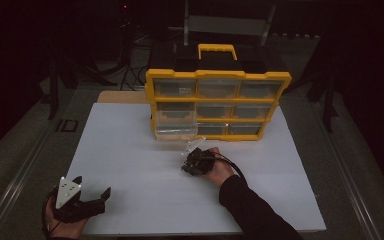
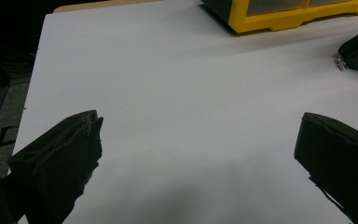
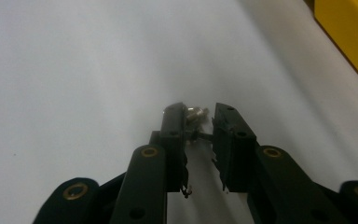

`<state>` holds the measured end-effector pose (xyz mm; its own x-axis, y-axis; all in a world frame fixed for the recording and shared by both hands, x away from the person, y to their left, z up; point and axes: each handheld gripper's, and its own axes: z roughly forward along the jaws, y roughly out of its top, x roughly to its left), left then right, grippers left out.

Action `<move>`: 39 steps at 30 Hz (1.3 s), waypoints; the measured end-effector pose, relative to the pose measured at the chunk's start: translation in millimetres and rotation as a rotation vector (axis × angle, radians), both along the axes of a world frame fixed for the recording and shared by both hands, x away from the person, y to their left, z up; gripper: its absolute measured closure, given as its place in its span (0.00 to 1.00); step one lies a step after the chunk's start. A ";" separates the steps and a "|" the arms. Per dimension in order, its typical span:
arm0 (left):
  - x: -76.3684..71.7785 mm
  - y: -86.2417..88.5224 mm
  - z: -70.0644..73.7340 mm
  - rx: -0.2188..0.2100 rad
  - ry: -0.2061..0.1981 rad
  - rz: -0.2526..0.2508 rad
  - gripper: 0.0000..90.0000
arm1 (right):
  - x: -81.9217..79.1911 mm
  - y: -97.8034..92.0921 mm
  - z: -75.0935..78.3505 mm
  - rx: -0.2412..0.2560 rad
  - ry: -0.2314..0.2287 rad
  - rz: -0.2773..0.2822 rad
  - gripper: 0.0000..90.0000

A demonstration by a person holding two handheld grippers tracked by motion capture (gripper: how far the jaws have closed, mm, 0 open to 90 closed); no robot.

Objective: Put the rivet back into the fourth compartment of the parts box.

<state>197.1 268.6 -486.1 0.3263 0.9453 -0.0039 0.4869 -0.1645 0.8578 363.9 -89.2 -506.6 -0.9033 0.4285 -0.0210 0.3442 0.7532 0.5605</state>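
Now | right gripper (image 3: 200,119) is clamped on small screw (image 3: 196,113), near open drawer (image 1: 176,131) | left gripper (image 1: 91,191) is held wide apart, far off

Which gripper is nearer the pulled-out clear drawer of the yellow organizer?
Right. The right gripper sits just in front of the clear drawer, jaws closed on a small screw. The left gripper rests open at the near-left table edge.

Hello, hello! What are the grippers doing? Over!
Left gripper open, idle on white table. Right gripper pinching small screw near yellow organizer. One drawer pulled out. Nothing blocking.
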 end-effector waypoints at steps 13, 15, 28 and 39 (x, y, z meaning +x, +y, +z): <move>-0.5 1.2 0.2 0.002 -0.002 0.004 0.02 | -4.0 -11.4 9.3 -0.027 0.040 -0.006 0.83; -0.5 1.2 0.3 0.002 -0.002 0.004 0.02 | -5.3 -12.6 12.7 -0.032 0.045 0.000 0.83; -0.3 1.4 0.1 0.003 0.002 0.007 0.02 | -10.7 -22.7 32.4 -0.080 0.071 0.028 0.83; -0.3 1.5 0.0 0.001 0.001 0.007 0.02 | -10.6 -30.5 56.2 -0.114 0.070 0.051 0.83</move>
<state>196.8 270.1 -486.1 0.3195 0.9476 -0.0029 0.4887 -0.1622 0.8572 353.3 -119.7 -450.4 -0.9250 0.3801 -0.0034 0.3387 0.8282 0.4465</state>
